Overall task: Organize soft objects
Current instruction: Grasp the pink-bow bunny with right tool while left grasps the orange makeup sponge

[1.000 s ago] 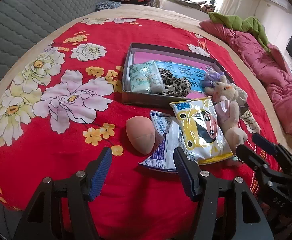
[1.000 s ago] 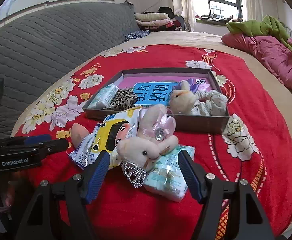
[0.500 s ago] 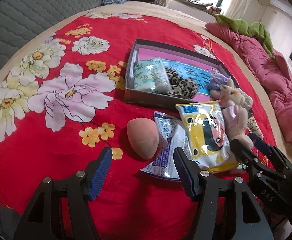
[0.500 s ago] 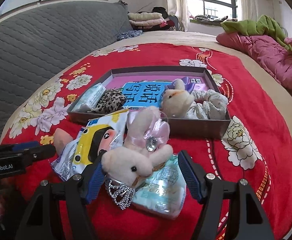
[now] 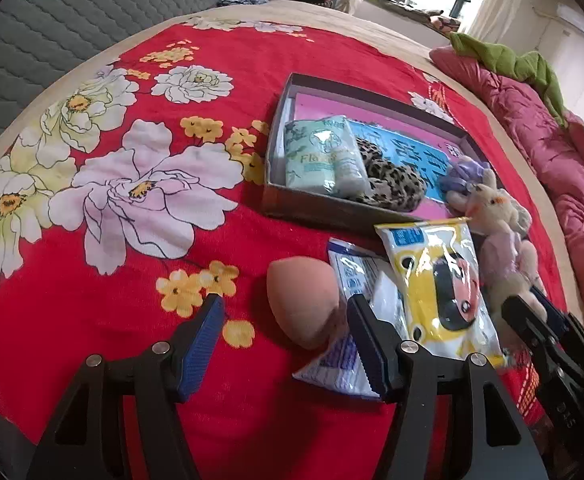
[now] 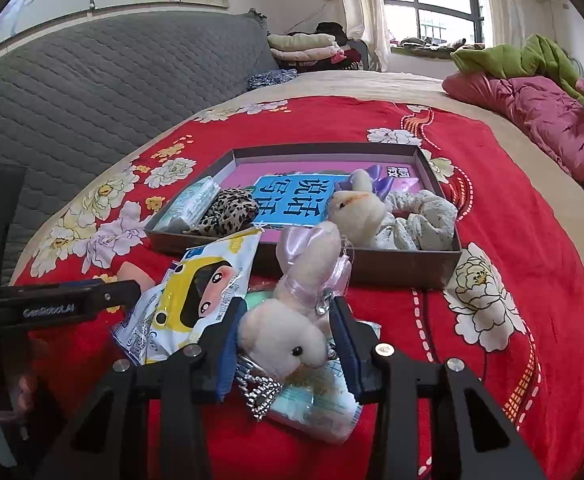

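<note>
the right gripper (image 6: 286,344), its jaws just closing, pinches the plush rabbit (image 6: 292,320); it should lift straight, clearing the box (image 6: 408,270) wall.

the left gripper (image 5: 286,330) hangs spread.

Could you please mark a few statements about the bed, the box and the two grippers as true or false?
1. The right gripper has the pink plush rabbit between its fingers. True; its jaws have just been closing on it.
2. The left gripper grips the peach sponge. False; it is open, the sponge lying free between its fingers.
3. The leopard-print scrunchie lies inside the box. True.
4. The yellow cartoon packet is in the box. False; it lies on the red bedspread outside it.
</note>
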